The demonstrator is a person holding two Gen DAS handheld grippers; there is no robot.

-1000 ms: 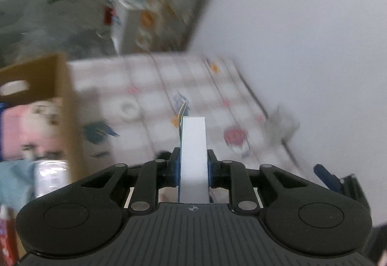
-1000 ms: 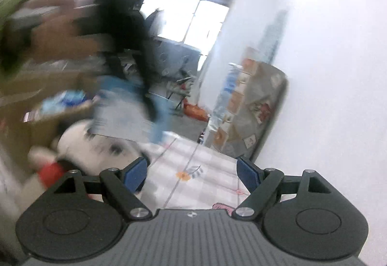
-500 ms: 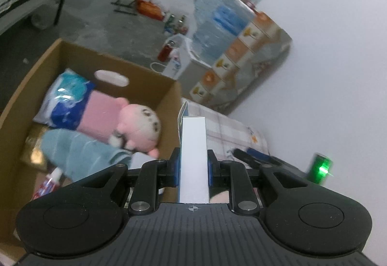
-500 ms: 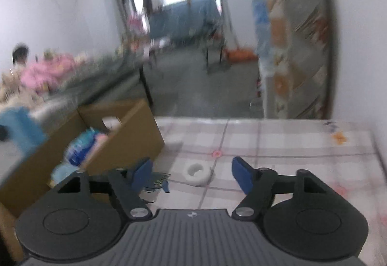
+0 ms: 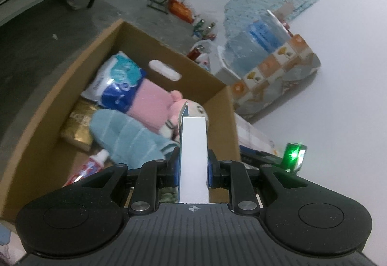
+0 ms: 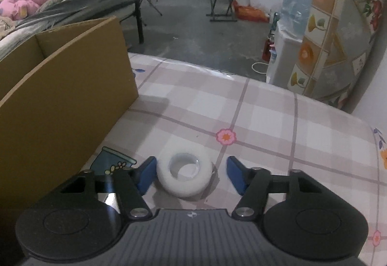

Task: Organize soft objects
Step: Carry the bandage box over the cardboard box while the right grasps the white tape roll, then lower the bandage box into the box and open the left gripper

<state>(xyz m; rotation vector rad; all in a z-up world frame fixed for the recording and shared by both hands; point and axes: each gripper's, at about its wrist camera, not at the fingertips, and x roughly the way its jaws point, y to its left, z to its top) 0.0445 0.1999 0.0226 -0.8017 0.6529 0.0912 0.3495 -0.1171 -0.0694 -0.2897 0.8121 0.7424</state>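
The left claw is clamped tight on a flat white-and-blue box that stands up edge-on between its blue pads, and it now hangs over the open brown cardboard carton. A second ago that same view showed mostly the checked cloth and only a corner of the carton – so the box has been carried across to the drop-off spot. Inside the carton lie a pink plush toy with a pale face, a folded light-blue striped towel, a blue-and-white plastic pack and a red-and-white tube. My guess is the box goes in next, once the claw dips lower.

The right claw has swung round too. Half a second back the small white soft ring lay ahead of it on the pink-checked cloth of the worktop; now the ring sits between the blue pads, the left pad close against it and the right one apart. The jaws stand fairly wide and are closing, with nothing gripped yet. The ring rests just beside the carton's outer wall, so it looks like a short trip once it is pinched – being soft, it may squash a little.
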